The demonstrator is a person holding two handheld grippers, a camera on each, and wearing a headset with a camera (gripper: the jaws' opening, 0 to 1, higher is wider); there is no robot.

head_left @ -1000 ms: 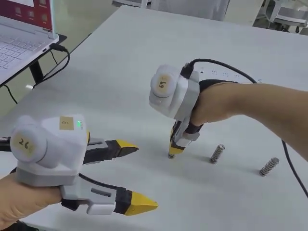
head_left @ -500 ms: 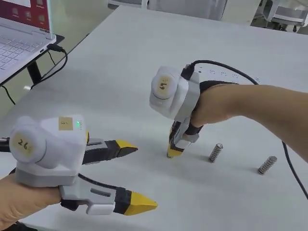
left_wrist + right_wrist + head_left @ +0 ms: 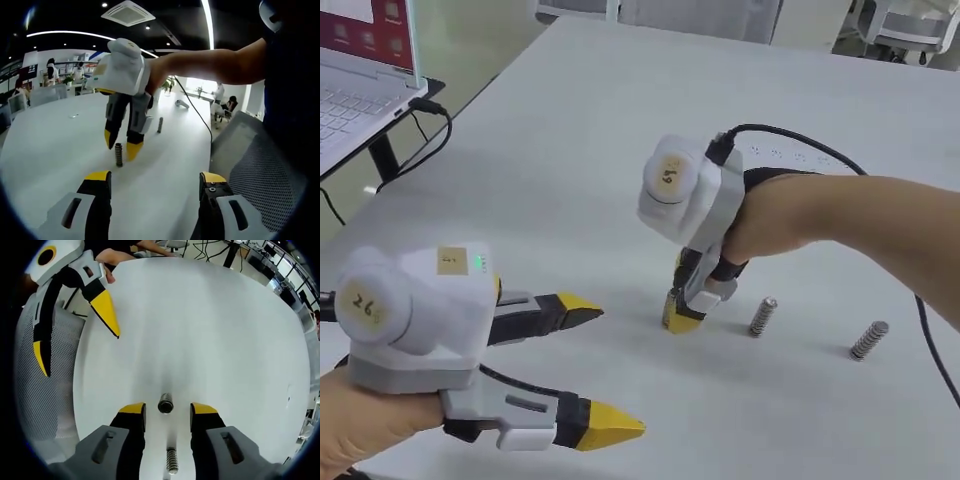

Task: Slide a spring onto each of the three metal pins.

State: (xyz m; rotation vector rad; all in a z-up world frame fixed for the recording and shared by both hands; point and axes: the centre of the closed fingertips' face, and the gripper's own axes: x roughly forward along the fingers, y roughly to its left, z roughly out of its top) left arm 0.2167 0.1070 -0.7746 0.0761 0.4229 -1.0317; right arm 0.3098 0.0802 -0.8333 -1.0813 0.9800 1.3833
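spring point(image 3: 165, 403) stands upright on the white counter point(image 3: 570, 150), in the gap between the jaws of my right hand-held gripper point(image 3: 120, 147), which points down over it with its yellow tips spread to either side and not pressing it. a second spring point(image 3: 762, 316) sits near it on the right and a third spring point(image 3: 868, 340) lies farther out. my left hand-held gripper point(image 3: 617, 368) hangs well apart, jaws spread wide.

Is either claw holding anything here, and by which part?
Nothing is held. The right claw stands open around an upright spring; the left claw is open too.
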